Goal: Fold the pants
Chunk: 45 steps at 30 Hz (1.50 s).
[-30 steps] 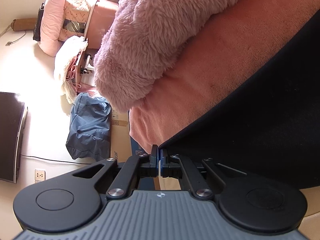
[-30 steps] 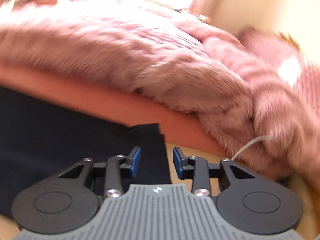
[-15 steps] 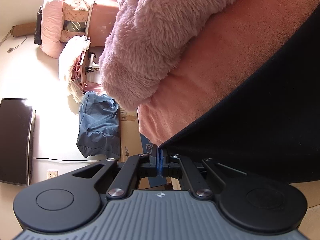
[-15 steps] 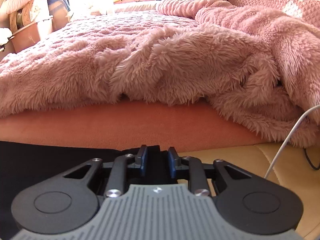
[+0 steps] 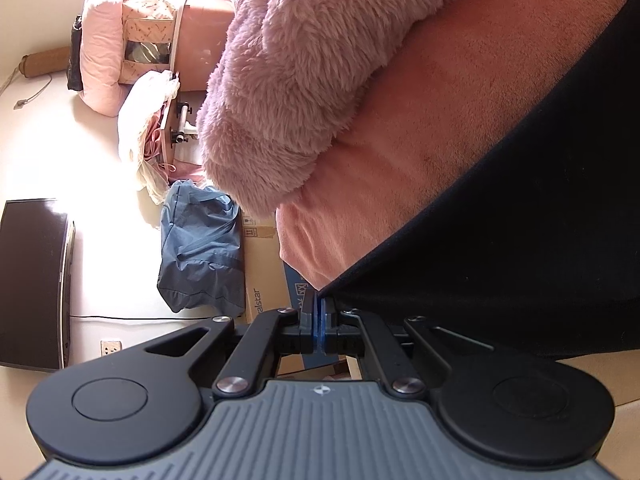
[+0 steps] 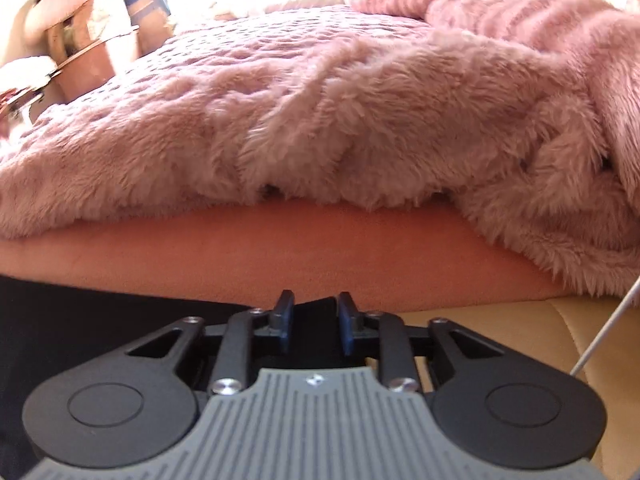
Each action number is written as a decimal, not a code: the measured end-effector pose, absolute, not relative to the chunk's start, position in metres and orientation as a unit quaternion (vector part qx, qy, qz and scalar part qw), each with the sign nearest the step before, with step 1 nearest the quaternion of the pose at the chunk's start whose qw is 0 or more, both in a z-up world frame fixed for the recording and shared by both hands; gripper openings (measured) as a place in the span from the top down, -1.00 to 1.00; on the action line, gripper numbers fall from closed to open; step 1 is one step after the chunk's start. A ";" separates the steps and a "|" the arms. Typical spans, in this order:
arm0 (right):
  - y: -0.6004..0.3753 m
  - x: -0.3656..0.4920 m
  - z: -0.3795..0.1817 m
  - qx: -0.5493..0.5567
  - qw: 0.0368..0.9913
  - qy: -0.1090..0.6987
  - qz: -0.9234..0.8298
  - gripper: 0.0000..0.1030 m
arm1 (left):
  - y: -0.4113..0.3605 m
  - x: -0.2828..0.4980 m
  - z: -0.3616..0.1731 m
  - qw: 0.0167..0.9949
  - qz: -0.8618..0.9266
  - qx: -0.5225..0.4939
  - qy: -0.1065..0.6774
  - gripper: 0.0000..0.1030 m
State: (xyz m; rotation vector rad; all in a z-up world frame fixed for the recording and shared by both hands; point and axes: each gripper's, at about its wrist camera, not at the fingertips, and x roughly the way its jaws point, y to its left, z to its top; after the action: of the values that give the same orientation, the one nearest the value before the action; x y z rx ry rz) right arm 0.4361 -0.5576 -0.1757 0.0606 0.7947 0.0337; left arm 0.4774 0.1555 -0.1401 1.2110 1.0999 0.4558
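The black pants (image 5: pixel 520 240) lie on the orange-pink bed sheet (image 5: pixel 460 100). My left gripper (image 5: pixel 319 304) is shut on a corner of the pants, and the cloth stretches away to the right. In the right wrist view the pants (image 6: pixel 80 320) spread to the left along the sheet's front edge. My right gripper (image 6: pixel 314 312) has its jaws partly apart around a black corner of the pants; the cloth fills the gap, and the jaws do not press together.
A fluffy pink blanket (image 6: pixel 320 120) is heaped behind the sheet (image 6: pixel 280 248). Beside the bed stand a blue bag (image 5: pixel 200 248), a cardboard box (image 5: pixel 264 280), a dark screen (image 5: pixel 32 280) and piled pink bedding (image 5: pixel 104 48). A white cable (image 6: pixel 600 340) hangs right.
My right gripper swung to face the bed and narrowed around the pants corner, then opened a little wider. My left gripper kept its hold and shifted slightly.
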 end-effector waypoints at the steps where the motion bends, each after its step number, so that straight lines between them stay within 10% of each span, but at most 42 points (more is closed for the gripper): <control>1: -0.553 0.433 -0.173 0.012 0.925 0.379 0.015 0.87 | 0.156 0.477 -0.140 0.661 0.201 0.535 0.486 0.98; 32: -0.486 0.367 -0.140 -0.083 0.946 0.303 -0.075 0.94 | 0.188 0.491 -0.139 0.661 0.173 0.525 0.508 0.82; 45: -0.405 0.327 -0.152 -0.055 0.939 0.334 -0.058 0.63 | 0.293 0.426 -0.082 0.841 0.195 -0.055 0.502 0.76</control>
State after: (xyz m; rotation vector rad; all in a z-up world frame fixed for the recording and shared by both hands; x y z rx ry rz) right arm 0.3272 -0.4052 -0.1520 -0.1118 0.6827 -0.1182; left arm 0.4260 0.2930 -0.0816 -0.1157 1.0619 0.4117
